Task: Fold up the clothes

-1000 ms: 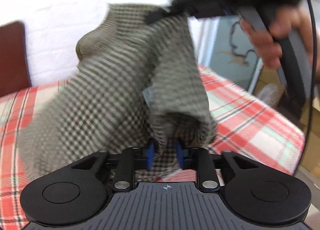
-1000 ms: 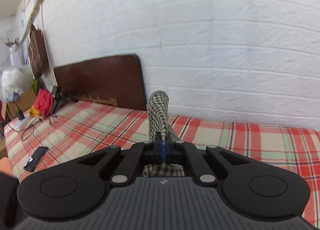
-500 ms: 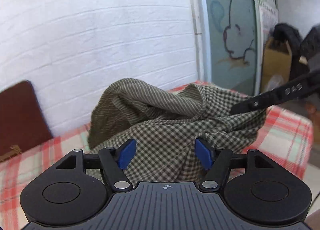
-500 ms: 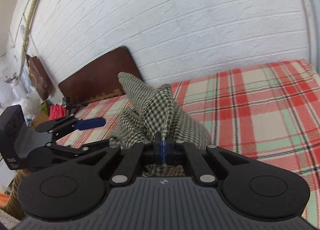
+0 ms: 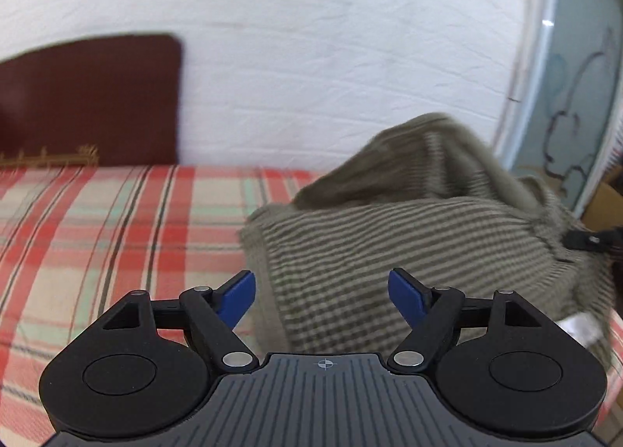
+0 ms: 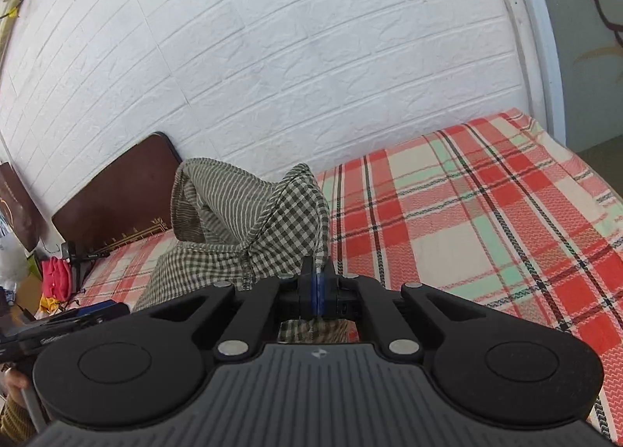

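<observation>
Limp, light checked garment is hanging bunched from the clamped right gripper; left gripper, gaping empty, is needing a free hem.

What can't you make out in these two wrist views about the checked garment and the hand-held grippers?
- Checked garment, left wrist view: motion blur smears its shape and folds.
- Garment's lower part, right wrist view: hidden behind the right hand-held gripper body, shut on the cloth.
- Right gripper, left wrist view: only a dark tip at the right edge shows.
- Left hand-held gripper: open and holding nothing; in the right view it is cut off at the lower left.
</observation>
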